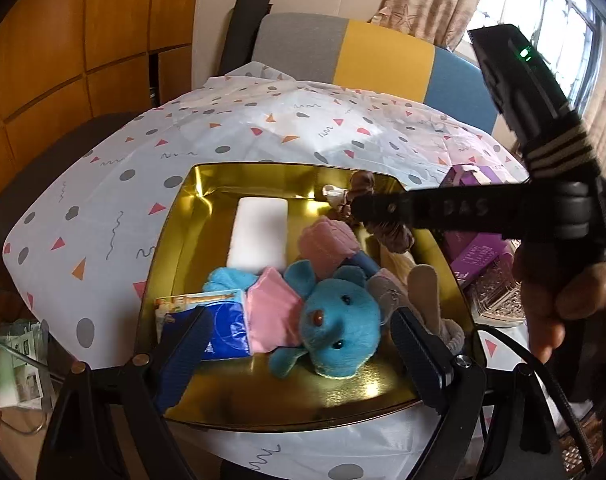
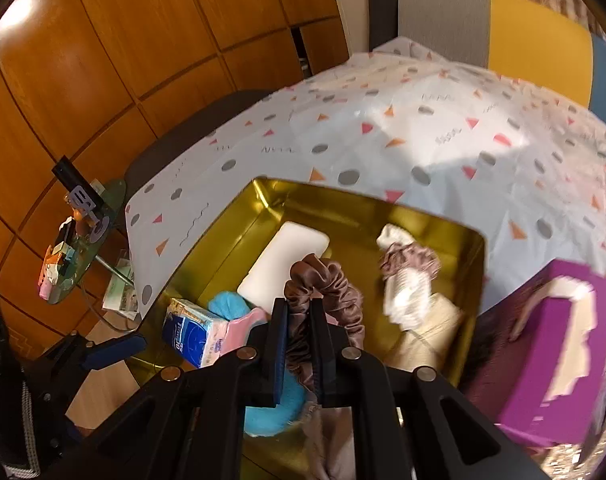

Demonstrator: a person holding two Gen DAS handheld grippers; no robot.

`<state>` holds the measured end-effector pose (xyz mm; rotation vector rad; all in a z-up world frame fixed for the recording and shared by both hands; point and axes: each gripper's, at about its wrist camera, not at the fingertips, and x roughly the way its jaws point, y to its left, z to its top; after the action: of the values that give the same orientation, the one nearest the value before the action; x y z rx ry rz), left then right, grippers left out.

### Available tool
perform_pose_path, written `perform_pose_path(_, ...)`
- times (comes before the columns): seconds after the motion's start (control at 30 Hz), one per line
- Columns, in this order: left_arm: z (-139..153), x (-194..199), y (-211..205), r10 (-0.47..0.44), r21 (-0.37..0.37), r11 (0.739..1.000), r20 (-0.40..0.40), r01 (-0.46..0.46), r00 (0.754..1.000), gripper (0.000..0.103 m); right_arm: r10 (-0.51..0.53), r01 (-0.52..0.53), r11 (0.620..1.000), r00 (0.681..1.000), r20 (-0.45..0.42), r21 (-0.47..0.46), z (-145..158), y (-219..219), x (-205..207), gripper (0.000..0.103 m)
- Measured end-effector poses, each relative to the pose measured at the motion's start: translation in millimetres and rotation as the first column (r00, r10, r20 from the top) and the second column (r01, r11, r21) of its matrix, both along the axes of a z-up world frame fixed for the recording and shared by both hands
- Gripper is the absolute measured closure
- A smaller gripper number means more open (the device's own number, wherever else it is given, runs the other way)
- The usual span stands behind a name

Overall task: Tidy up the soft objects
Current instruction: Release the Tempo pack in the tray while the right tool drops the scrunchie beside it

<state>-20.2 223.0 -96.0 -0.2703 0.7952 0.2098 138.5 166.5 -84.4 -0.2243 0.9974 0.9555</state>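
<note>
While right gripper [image 2: 299, 344] clamps brown scrunchie [image 2: 327, 280] above gold tray [image 2: 469, 264], left gripper [image 1: 299, 340] gapes, straddling blue plush [image 1: 339, 324].

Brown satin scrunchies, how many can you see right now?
2. One brown satin scrunchie is clamped in the right gripper above the gold tray. The other scrunchie lies inside the tray, near its far right corner. More may be hidden under the toys.
</note>
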Motion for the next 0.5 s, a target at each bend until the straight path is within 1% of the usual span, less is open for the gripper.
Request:
perform_pose_path(0.1,0,-2,3,0.013,-0.004,1.0,0.006,-0.013,1.0,0.012,-0.018,0.018,1.0,0.999,-0.028,-0.01,-11,5,1,0.092)
perform_pose_path(0.17,1,-2,5,0.019,-0.002,1.0,0.009,-0.019,1.0,0.012,-0.033,0.032,0.999,0.999,-0.029,-0.032,-16,8,2,0.091)
perform_pose_path(0.23,2,-3,7,0.025,-0.002,1.0,0.013,-0.025,1.0,0.012,-0.046,0.045,0.998,0.998,-0.035,-0.037,-21,10,3,0.087)
perform_pose_path(0.3,3,-3,8,0.029,0.004,1.0,0.015,-0.029,0.999,0.012,-0.057,0.056,0.998,0.997,-0.047,-0.037,-23,10,4,0.074)
perform_pose_path(0.37,3,-3,9,0.032,0.004,0.999,0.016,-0.032,0.999,0.012,-0.071,0.069,0.997,0.996,-0.053,-0.038,-24,9,4,0.07)
perform_pose_path(0.5,4,-4,10,0.034,0.006,0.999,0.015,-0.034,0.999,0.012,-0.09,0.089,0.995,0.995,-0.032,-0.04,-22,5,2,0.067)
